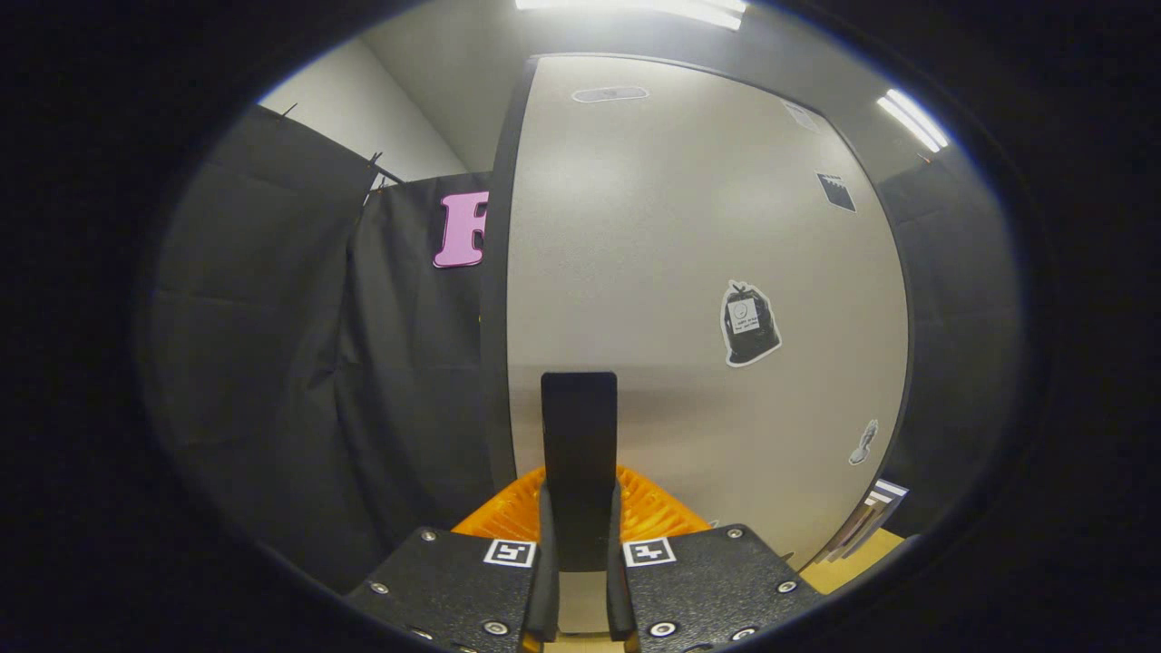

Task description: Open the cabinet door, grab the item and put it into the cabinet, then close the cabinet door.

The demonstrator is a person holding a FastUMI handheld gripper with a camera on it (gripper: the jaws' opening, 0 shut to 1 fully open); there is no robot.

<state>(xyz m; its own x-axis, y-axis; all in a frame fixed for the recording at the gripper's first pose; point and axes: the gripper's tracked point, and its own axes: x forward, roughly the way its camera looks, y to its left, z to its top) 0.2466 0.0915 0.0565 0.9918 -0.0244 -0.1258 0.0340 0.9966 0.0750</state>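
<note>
Claw (580,535) clamps black door handle (579,435), fingertips hidden

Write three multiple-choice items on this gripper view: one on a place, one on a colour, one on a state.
1. The bag-shaped sticker sits:
A. on the booth's cloth
B. on the cabinet door, right of the handle
C. on the handle

2. The ribbed fingers are:
A. blue
B. green
C. orange

3. The gripper is:
A. shut on the handle
B. wide open, apart from everything
C. holding a cup

Answers: 1 B, it lies on the beige door beyond the fingers; 2 C, orange shows on both sides of the handle; 3 A, the black handle runs down between the two fingers, which press on it.
</note>
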